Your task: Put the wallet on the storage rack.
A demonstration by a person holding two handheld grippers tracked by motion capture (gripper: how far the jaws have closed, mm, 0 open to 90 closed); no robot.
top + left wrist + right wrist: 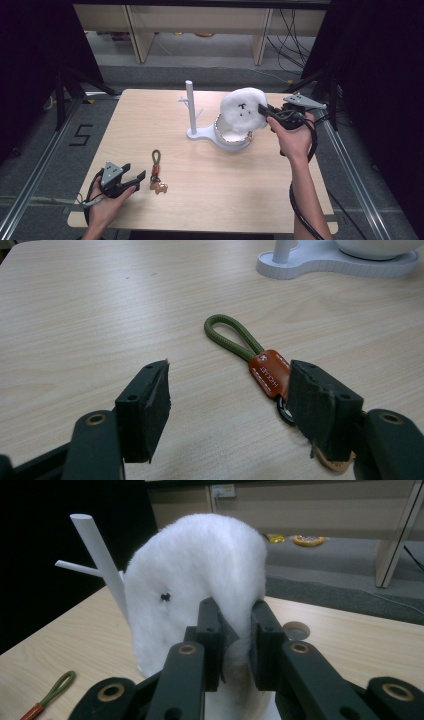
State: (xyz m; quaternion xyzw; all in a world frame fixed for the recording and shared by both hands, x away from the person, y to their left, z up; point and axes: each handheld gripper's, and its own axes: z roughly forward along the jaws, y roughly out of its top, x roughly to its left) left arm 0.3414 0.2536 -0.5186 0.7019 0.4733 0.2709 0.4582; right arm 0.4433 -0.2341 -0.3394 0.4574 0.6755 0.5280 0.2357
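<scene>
A white fluffy plush (243,110) with a small black face hangs tilted just above the white dish (227,142) of a stand. My right gripper (263,111) is shut on the plush's right edge. In the right gripper view the jaws pinch the fur (200,570), with the gripper (235,615) squeezing a fold of it. A keychain (156,172) with a green cord loop (235,340) and an orange leather tab (270,372) lies flat on the table. My left gripper (135,177) rests just left of it, open (227,385), with the tab beside its right jaw.
The stand's upright white post (191,107) with short side pegs rises left of the plush (100,555); its base (320,265) lies beyond the keychain. A round cable hole (296,630) sits in the wooden table (150,120). Shelving legs and cables stand on the floor behind.
</scene>
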